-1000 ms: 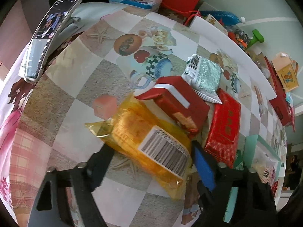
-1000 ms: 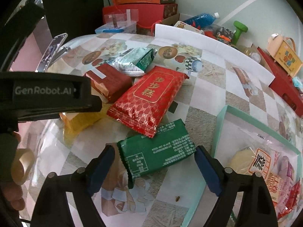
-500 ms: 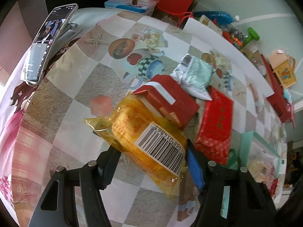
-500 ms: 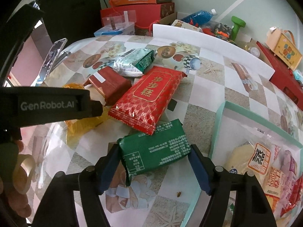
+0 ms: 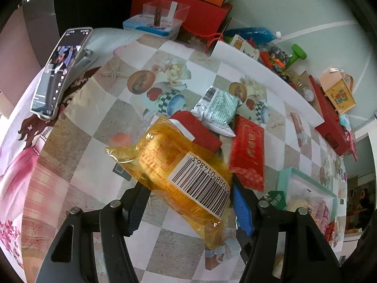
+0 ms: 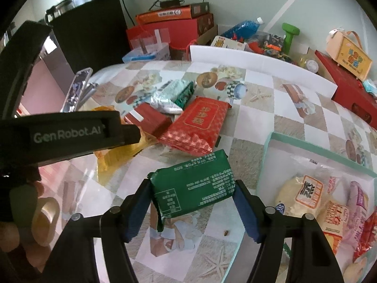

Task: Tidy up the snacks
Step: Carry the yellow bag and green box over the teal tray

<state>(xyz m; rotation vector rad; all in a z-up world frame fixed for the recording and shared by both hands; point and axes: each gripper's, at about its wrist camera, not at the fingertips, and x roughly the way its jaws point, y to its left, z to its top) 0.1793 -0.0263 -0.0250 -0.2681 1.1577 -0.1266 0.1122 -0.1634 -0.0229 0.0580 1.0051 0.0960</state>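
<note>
My left gripper (image 5: 188,202) is shut on a yellow snack bag (image 5: 179,167) with a barcode label and holds it above the table. My right gripper (image 6: 192,202) is shut on a green snack packet (image 6: 195,186), lifted just off the table. A mint-rimmed tray (image 6: 266,155) holding several snack packs sits at the right; it also shows in the left wrist view (image 5: 285,176). A red patterned packet (image 6: 198,125), a red box (image 6: 148,118) and a silver-green packet (image 6: 174,94) lie on the table beyond.
A phone (image 5: 59,70) leans on a stand at the table's far left. Red and orange boxes (image 6: 174,23), a clear container (image 5: 160,21), a blue bottle (image 6: 242,27) and toys crowd the back edge. A white board (image 6: 259,63) borders the far side.
Both grippers closed on their packets and lifted them. The yellow bag rose off the table; the green packet rose slightly, toward the tray side.
</note>
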